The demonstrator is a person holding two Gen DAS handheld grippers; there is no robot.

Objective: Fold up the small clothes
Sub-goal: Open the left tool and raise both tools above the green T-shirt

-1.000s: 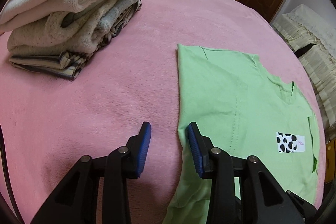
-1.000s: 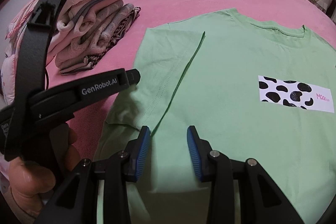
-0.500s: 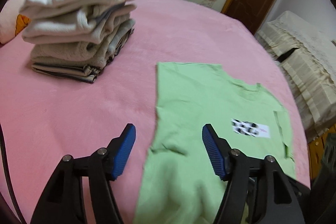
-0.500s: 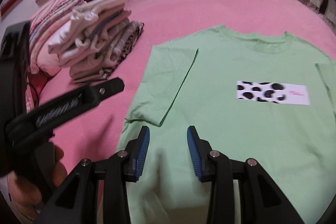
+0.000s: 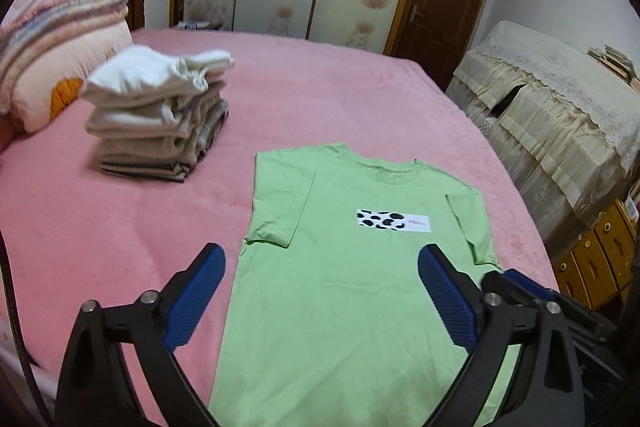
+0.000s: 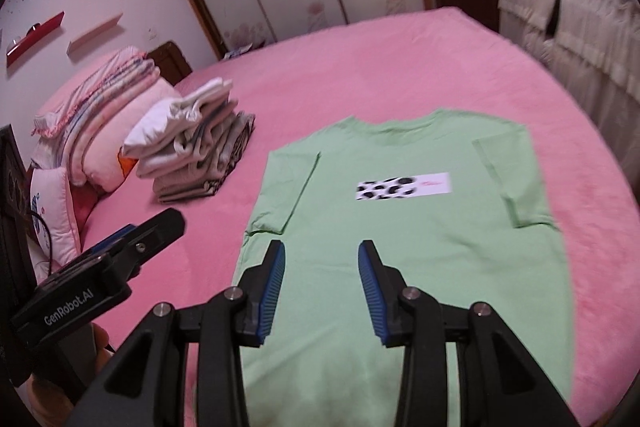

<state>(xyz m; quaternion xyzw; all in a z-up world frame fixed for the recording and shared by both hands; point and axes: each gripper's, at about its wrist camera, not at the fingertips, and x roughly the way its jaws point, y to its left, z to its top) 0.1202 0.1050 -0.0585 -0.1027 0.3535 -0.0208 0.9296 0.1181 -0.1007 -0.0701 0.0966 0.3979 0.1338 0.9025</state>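
From the left wrist view, our left hand-held gripper (image 5: 320,291) is spread wide and holds nothing. It hangs above the lower half of the green tee (image 5: 340,287), which lies flat, chest up, on the pink bed (image 5: 120,227), straight ahead of the fingers and below them. Both sleeves are already folded in over the body. We judge the tee light, limp and thin — it will sag and crease if lifted by one point, so a hem corner or a side edge is the place to pinch, one layer pair at a time. Ahead and to the left of this gripper sits a pile (image 5: 160,123) of folded clothes, well apart from the tee.

From the right wrist view, our right hand-held gripper (image 6: 322,279) is parted more narrowly, also empty, above the tee (image 6: 420,247) near its left side, just behind the folded left sleeve. The left hand-held gripper (image 6: 120,259) shows at the left, over bare bed (image 6: 400,59). There is free blanket ahead of the collar and to the right of the tee — room enough, we think, to fold the hem forward. The pile (image 6: 196,147) is far enough left not to interfere.
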